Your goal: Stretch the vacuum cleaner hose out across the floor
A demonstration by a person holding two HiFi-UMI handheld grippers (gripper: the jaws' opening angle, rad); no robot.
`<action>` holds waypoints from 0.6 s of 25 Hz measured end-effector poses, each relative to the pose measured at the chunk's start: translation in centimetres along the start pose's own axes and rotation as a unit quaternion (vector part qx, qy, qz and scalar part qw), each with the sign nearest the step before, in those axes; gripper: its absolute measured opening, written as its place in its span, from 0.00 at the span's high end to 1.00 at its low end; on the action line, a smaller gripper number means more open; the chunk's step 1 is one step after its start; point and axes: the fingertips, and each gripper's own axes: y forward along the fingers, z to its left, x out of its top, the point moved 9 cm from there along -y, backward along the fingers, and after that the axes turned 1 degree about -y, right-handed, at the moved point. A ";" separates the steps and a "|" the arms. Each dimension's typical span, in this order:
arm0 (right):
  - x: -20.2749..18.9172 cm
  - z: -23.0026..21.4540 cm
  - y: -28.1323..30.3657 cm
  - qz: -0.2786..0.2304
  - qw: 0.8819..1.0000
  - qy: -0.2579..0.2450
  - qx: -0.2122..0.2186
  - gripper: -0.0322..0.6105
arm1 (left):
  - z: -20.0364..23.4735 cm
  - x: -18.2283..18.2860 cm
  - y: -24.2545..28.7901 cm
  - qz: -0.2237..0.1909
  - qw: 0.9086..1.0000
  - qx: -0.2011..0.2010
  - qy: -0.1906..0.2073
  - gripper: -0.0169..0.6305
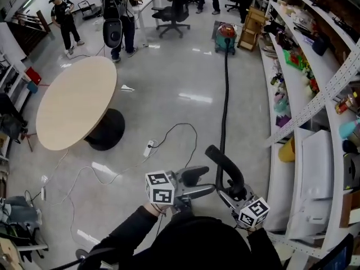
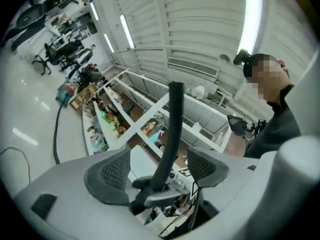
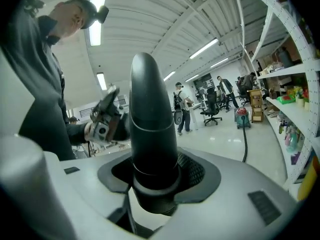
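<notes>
Far end of the floor: the vacuum cleaner (image 1: 226, 37), red-topped, stands close to the shelving (image 1: 315, 103).

The hose (image 1: 225, 94) leaves the vacuum cleaner and runs toward us in a nearly straight black line along the floor, beside the foot of the shelving. At the end farthest from the vacuum cleaner it lifts off the floor and ends in a stiff, curved black tube.

Right gripper (image 3: 152, 171): its fingers (image 3: 192, 171) are clamped on that stiff tube, a pad pressed to each side, with the tube's rounded tip rising above them.

Left gripper (image 2: 157, 171): its fingers (image 2: 111, 176) are spread wide and pinch nothing. We see the tube through the gap, and neither pad touches it. In the head view this gripper sits just beside the right one, as far from the vacuum cleaner as the lifted end.

Left of the vacuum cleaner and nearer us stands a round worktop (image 1: 76, 100). A power strip (image 1: 148, 148) lies on the floor between the worktop and the hose. Two people (image 1: 121, 16) stand to the left of the vacuum cleaner.
</notes>
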 end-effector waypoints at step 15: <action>-11.9 -3.1 -10.6 0.109 0.993 -0.039 -0.007 0.53 | -10.3 -11.6 15.7 0.058 0.986 0.136 0.079 0.77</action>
